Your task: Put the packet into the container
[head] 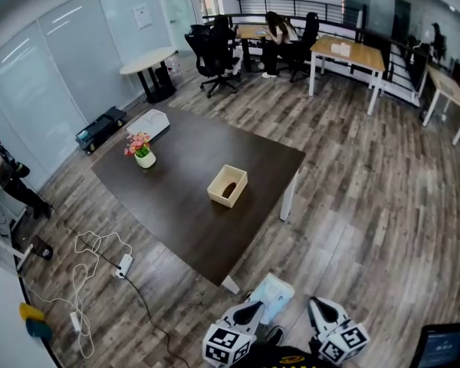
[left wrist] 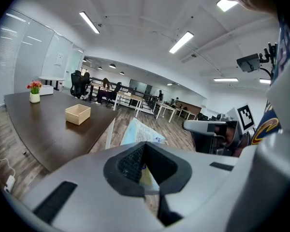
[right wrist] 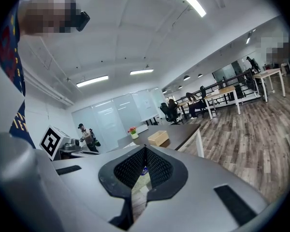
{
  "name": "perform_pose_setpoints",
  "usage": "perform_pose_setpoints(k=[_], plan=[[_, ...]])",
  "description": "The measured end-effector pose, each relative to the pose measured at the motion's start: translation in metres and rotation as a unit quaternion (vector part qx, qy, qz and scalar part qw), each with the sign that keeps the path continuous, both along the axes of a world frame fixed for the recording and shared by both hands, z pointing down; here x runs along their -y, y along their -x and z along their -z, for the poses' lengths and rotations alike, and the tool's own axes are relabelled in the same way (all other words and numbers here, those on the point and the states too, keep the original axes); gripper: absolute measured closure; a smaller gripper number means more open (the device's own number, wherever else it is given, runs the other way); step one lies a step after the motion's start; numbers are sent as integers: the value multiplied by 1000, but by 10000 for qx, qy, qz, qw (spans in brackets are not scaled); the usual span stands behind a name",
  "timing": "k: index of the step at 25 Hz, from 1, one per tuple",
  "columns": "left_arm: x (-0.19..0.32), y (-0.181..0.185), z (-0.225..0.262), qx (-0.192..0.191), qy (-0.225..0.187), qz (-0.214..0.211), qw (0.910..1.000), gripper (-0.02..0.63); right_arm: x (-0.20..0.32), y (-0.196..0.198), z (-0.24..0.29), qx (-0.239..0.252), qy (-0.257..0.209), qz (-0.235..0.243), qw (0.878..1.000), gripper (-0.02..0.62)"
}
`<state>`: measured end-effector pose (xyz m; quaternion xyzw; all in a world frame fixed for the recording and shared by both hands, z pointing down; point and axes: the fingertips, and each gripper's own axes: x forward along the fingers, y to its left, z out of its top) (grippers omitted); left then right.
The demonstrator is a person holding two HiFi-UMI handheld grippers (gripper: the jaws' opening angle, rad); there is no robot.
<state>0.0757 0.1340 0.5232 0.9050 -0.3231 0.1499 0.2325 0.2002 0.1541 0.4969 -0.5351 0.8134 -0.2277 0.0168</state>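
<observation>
An open wooden container (head: pixel 228 185) sits on the dark table (head: pixel 176 205), well ahead of me; it also shows in the left gripper view (left wrist: pixel 78 114) and the right gripper view (right wrist: pixel 158 138). I stand off the table's near corner. My left gripper (head: pixel 257 307) is shut on a pale blue and white packet (head: pixel 274 294), which sticks out past its jaws (left wrist: pixel 140 132). Beside it, my right gripper (head: pixel 314 305) is held close to the body; its jaws meet with nothing gripped (right wrist: pixel 144 166).
A flower pot (head: pixel 144 156) and a white box (head: pixel 148 123) stand on the table's far left. Cables and a power strip (head: pixel 124 265) lie on the wooden floor at left. Office chairs (head: pixel 215 56), desks (head: pixel 349 56) and a seated person (head: pixel 276 33) are at the back.
</observation>
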Motion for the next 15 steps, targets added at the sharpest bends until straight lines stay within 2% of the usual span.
perform_pose_setpoints(k=[7,11,15], plan=[[55,-17,-11,-58,86,-142,9998,607,52,-21,-4,-77,40,-210,9997,592],[102,-27,-13,-118,51,-241,9996,607,101,-35,-6,-129,80,-351,9993,594],[158,-25,-10,-172,20,-204,9996,607,158,-31,-1,-248,110,-274,9993,594]])
